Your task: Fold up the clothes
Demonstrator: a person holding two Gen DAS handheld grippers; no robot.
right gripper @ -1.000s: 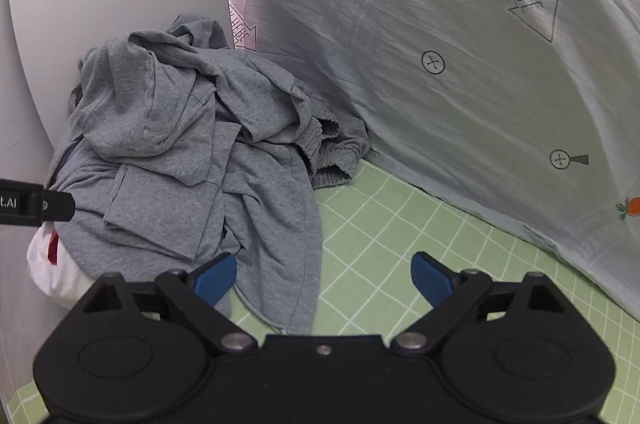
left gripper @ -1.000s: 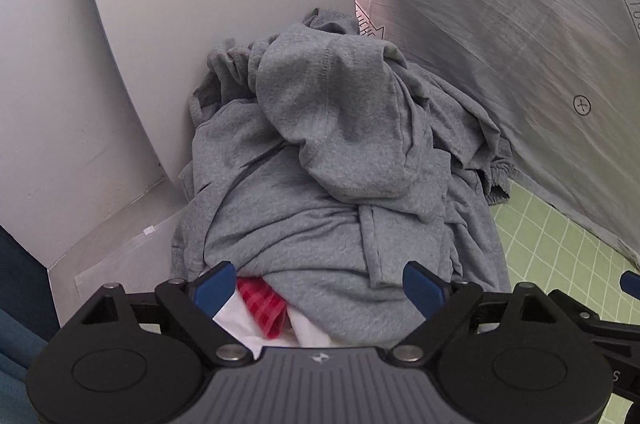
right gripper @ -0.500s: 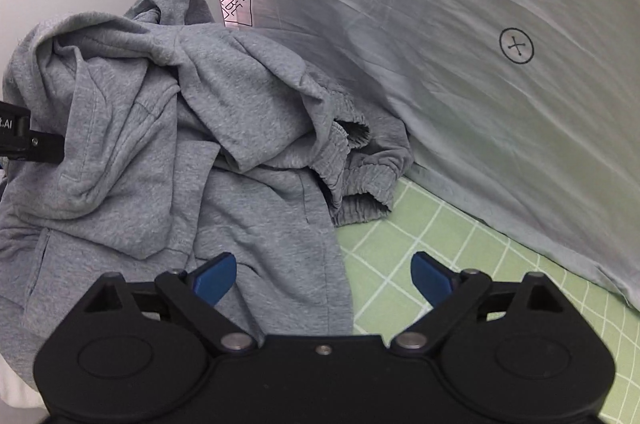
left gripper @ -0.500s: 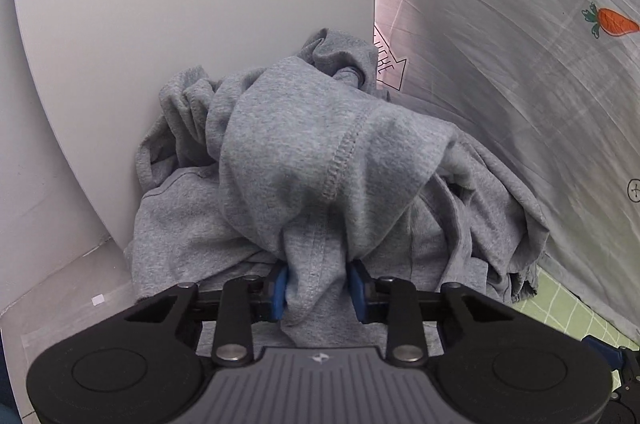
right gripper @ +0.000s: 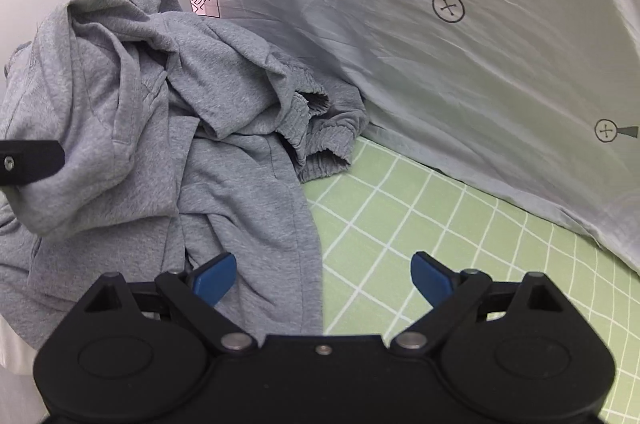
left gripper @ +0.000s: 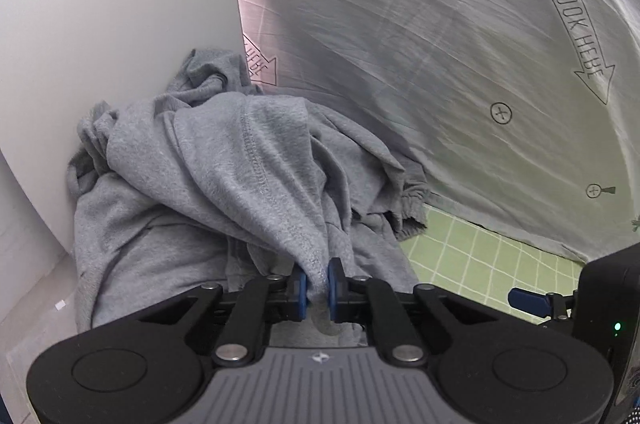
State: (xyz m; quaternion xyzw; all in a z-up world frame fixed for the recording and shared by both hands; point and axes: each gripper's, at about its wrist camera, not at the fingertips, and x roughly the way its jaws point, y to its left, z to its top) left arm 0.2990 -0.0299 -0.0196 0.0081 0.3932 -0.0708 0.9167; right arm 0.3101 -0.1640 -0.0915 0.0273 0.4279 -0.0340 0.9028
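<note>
A crumpled grey sweat garment (left gripper: 240, 163) lies heaped in the corner, its elastic cuffs (right gripper: 320, 143) spilling onto the green checked mat (right gripper: 440, 244). My left gripper (left gripper: 316, 288) has its jaws closing, and the blue pads pinch a stitched fold of the grey cloth, which stretches up from the heap. A black part of it shows at the left edge of the right wrist view. My right gripper (right gripper: 324, 274) stands open just above the garment's lower edge and the mat, with nothing pressed between its pads.
A grey sheet (left gripper: 440, 63) printed with a carrot, arrows and crosshair marks hangs behind the heap. A white board (left gripper: 120, 23) walls the left side. A bit of white cloth (right gripper: 12, 344) peeks out under the grey heap.
The left gripper went from wide open to pinching a fold of the grey garment and drew it toward me. The right gripper came lower and closer to the heap, still open.
</note>
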